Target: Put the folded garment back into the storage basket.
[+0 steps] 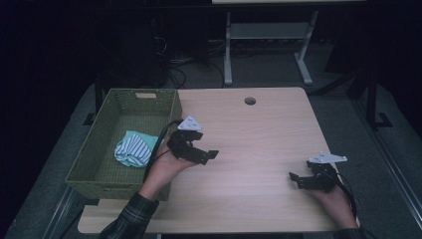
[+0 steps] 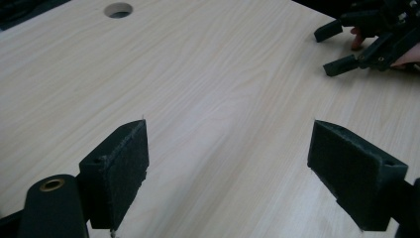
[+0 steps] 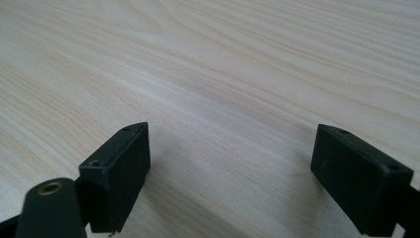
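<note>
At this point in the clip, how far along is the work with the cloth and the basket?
Done, by the look of it: the striped cloth lies bunched inside the green basket. In hand: nothing. The left gripper hovers beside the basket and the right gripper sits near the table's right edge; both have their jaws spread over bare wood. Left: no other loose item shows on the table, so little seems to remain.

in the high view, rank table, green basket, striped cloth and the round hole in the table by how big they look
1. table
2. green basket
3. striped cloth, lying in the basket
4. round hole
</note>
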The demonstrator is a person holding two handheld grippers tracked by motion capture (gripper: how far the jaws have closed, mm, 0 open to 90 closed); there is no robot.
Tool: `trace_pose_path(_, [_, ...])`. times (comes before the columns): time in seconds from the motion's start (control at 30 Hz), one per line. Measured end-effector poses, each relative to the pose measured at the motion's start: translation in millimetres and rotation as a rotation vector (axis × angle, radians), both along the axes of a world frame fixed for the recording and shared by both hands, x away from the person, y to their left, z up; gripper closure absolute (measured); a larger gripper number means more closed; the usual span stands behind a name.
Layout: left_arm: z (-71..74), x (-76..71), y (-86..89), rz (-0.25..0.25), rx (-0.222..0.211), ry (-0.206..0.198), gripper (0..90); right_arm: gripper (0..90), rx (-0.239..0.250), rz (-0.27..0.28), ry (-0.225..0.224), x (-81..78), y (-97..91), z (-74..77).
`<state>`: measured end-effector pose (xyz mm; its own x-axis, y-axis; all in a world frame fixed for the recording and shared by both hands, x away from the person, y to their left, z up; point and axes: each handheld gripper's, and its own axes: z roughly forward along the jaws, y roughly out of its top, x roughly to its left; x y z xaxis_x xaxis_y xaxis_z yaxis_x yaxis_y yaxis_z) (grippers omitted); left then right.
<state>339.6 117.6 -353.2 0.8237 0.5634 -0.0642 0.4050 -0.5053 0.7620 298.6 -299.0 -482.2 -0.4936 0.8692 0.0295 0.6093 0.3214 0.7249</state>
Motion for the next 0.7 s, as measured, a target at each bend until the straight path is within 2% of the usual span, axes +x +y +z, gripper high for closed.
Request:
trace_pose_path(0.13, [-11.5,-3.8,-14.5,-0.031,0.022,0.005,15.3,15.0,0.000,0.000,0.000,0.0,0.0,0.0])
trace_pose_path(0.3, [-27.8,-7.0,-26.7,-0.045,0.038,0.012,15.2,15.0,0.000,0.002,0.000,-0.1,0.1,0.0])
trace_pose_path(0.37, [-36.5,-8.3,-31.3,-0.051,0.060,0.007,15.2,15.0,-0.001,0.004,-0.001,0.0,0.0,0.0])
trace_pose_path(0.5, [-51.5,-9.2,-36.5,-0.043,0.081,-0.005,14.4,15.0,0.001,0.004,0.001,-0.2,0.2,0.0])
trace_pose_path(0.7, [-71.6,-11.9,-41.2,-0.031,0.091,-0.007,14.0,15.0,0.000,0.005,0.002,-0.2,0.3,0.0])
